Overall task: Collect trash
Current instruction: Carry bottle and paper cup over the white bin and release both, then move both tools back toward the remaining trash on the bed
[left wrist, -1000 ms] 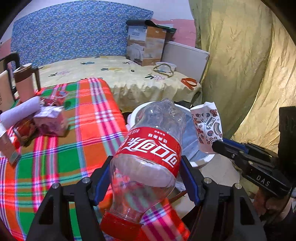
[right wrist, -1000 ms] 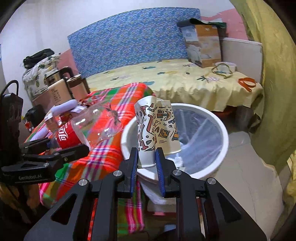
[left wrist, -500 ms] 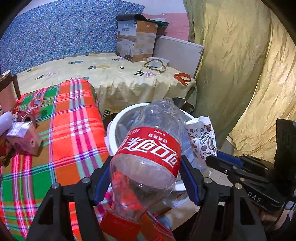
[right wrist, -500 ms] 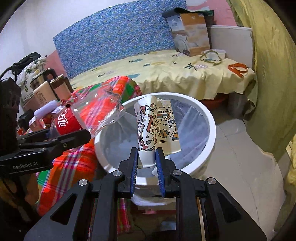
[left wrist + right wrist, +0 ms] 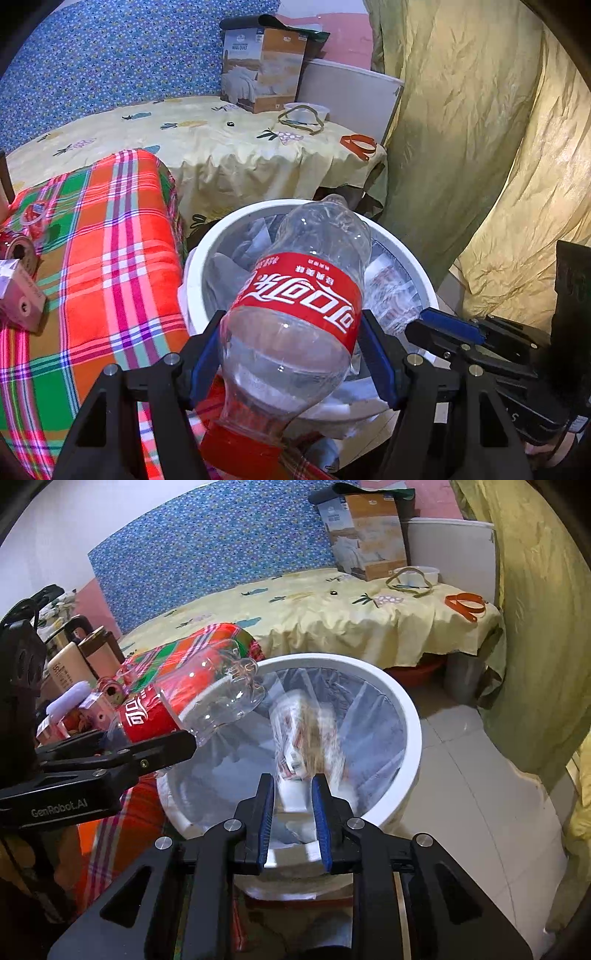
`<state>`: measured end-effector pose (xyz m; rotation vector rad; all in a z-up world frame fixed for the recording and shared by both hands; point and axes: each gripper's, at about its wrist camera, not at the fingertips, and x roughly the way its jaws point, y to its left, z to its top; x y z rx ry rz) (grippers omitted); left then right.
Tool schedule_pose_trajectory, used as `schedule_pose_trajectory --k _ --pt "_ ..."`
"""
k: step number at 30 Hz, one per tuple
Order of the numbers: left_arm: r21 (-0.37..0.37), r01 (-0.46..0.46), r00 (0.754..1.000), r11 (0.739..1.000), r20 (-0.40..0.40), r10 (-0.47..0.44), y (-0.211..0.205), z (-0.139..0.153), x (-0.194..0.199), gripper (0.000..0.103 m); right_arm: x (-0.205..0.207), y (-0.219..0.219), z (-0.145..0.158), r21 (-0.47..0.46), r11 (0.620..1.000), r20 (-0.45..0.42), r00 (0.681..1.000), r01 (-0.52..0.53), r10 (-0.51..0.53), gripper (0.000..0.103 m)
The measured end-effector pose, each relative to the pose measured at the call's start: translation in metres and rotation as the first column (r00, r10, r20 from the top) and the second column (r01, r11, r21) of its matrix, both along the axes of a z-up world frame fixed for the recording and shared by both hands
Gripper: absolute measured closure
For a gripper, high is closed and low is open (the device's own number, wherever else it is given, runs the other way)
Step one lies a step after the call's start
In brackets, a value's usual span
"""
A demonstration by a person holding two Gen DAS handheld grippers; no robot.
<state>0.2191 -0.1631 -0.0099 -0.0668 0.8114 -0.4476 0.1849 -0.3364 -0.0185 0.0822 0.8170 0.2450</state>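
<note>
where legible, "genrobot.ai" on left claw (image 5: 184, 744)

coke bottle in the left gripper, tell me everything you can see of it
The bottle is clear plastic and looks empty, with a red wrap label in white lettering and a red cap. It is tilted, cap end toward the camera, base out over the white bin. The left gripper clamps it from both sides at the label's lower edge. Nothing else visibly touches it.

1. Clear plastic bottle (image 5: 295, 317) with red label: white Chinese Coca-Cola lettering.
2. Black left gripper (image 5: 110, 753): "GenRobot.AI" along its body.
3. Brown-and-white cardboard box (image 5: 264, 62): "WOOL QUILT".
</note>
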Motion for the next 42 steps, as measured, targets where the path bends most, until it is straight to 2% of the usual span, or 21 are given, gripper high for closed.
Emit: schedule_pose_trajectory --k 5,23,42 --pt "0.003 0.013 1.000 1.000 -0.007 -0.013 -0.005 -0.003 0.003 0.031 0.001 -0.002 0.000 0.003 1.000 0.004 1.000 0.012 -0.012 0.067" --pt "-0.022 -0.016 0.999 1.000 0.039 0.017 0.011 0.009 -0.012 0.028 -0.010 0.000 0.009 0.021 1.000 0.032 0.999 0.006 -0.007 0.067" --pt "-0.026 -0.115 0.990 0.993 0.077 0.116 0.060 0.025 -0.068 0.028 -0.043 0.038 0.031 0.019 0.996 0.082 0.993 -0.084 0.082 0.067"
